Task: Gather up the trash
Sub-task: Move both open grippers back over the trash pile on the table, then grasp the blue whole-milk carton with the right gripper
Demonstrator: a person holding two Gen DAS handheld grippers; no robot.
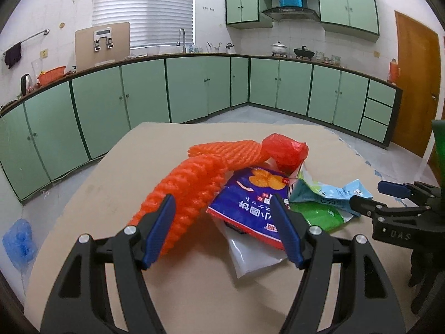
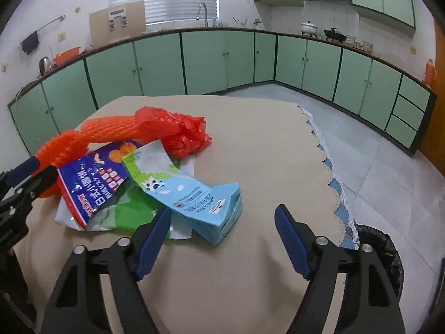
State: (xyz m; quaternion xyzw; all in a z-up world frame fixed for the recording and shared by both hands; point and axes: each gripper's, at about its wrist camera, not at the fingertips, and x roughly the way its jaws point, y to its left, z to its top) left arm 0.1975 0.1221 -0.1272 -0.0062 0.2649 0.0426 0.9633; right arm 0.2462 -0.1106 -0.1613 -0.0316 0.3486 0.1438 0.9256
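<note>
A pile of trash lies on a beige-covered table (image 1: 194, 292): two orange foam nets (image 1: 192, 192), a crumpled red plastic bag (image 1: 286, 150), a blue snack packet (image 1: 256, 203), a flattened light-blue carton (image 2: 194, 194), a green wrapper (image 1: 319, 217) and a clear white bag (image 1: 250, 258). My left gripper (image 1: 222, 208) is open, its fingers either side of the foam net's end and the blue packet. My right gripper (image 2: 222, 217) is open, low over the table, with the carton's end between its fingers. The right gripper also shows in the left wrist view (image 1: 370, 197).
A bin lined with a black bag (image 2: 383, 247) stands at the table's right edge. A blue plastic bag (image 1: 19, 242) lies on the floor at left. Green kitchen cabinets (image 1: 194, 89) ring the room, and a wooden door (image 1: 414, 78) is at right.
</note>
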